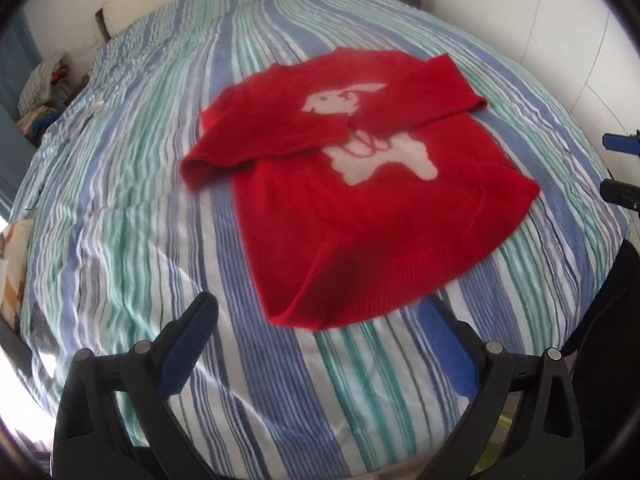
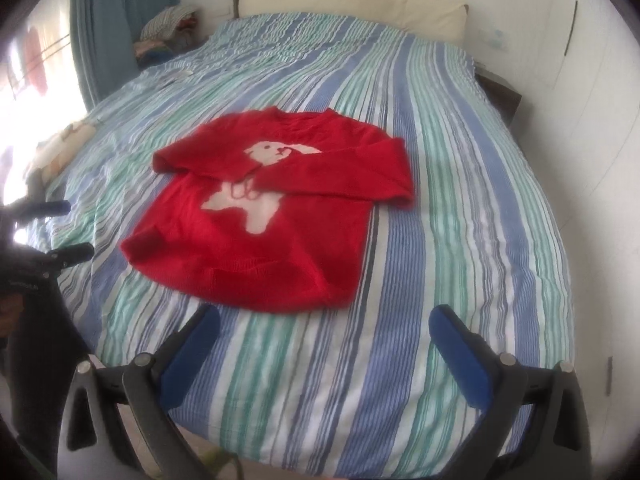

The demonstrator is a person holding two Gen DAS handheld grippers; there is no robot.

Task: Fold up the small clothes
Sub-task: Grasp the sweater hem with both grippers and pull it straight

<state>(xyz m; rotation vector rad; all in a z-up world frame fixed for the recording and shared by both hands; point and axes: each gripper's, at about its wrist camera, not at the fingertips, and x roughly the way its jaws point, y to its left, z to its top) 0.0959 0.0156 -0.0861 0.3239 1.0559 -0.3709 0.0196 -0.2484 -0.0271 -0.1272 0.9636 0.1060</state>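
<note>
A small red sweater (image 1: 360,216) with a white animal figure lies flat on the striped bed, both sleeves folded across its chest; it also shows in the right wrist view (image 2: 256,240). My left gripper (image 1: 316,312) is open and empty, just short of the sweater's hem. My right gripper (image 2: 324,322) is open and empty, also just short of the hem. The right gripper's tips (image 1: 620,168) show at the right edge of the left wrist view, and the left gripper's tips (image 2: 68,228) at the left edge of the right wrist view.
The bed (image 2: 460,200) has a blue, green and white striped cover. A cream headboard (image 2: 352,0) stands at the far end. A pile of clothes (image 2: 168,28) lies beside the bed near a blue curtain (image 2: 104,32). White wall on the right.
</note>
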